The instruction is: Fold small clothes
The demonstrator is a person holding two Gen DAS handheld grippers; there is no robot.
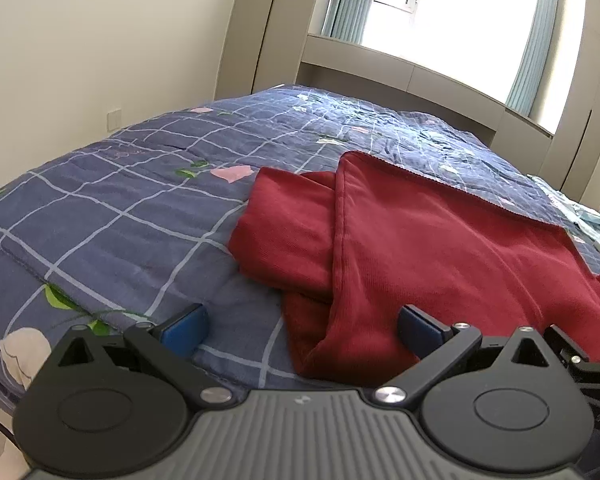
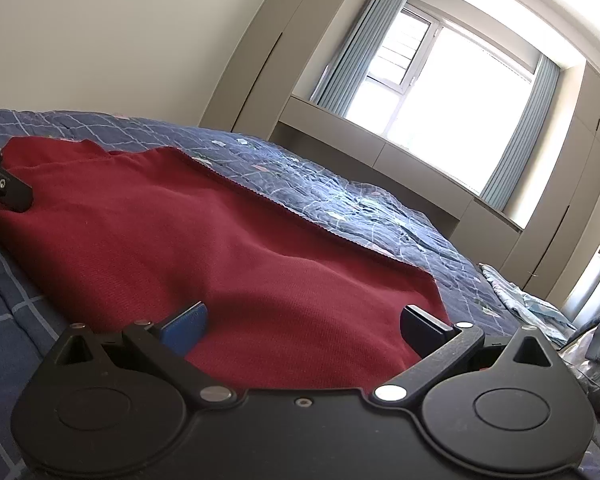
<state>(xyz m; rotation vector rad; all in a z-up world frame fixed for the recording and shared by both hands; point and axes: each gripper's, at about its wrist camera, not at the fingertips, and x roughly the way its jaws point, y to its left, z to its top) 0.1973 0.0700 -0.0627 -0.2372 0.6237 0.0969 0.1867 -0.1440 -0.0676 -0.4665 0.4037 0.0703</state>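
Both tongs, left (image 1: 302,330) and right (image 2: 304,328), gape over the red garment (image 1: 440,248)

The red garment (image 1: 440,248) was a fine-ribbed knit cloth, matt and soft, with a tiny scalloped trim along its far edge. Under it the bed's quilt (image 1: 112,208) was stitched cotton-like cloth, matt and slightly puckered. The left gripper (image 1: 302,326) had matt black plastic arms, shiny metal pivot pins, smooth blue pads (image 1: 186,328) and a ribbed grey body. The right gripper (image 2: 304,324) was the same matt black plastic. The wardrobe doors (image 2: 252,56) looked smooth and satin.
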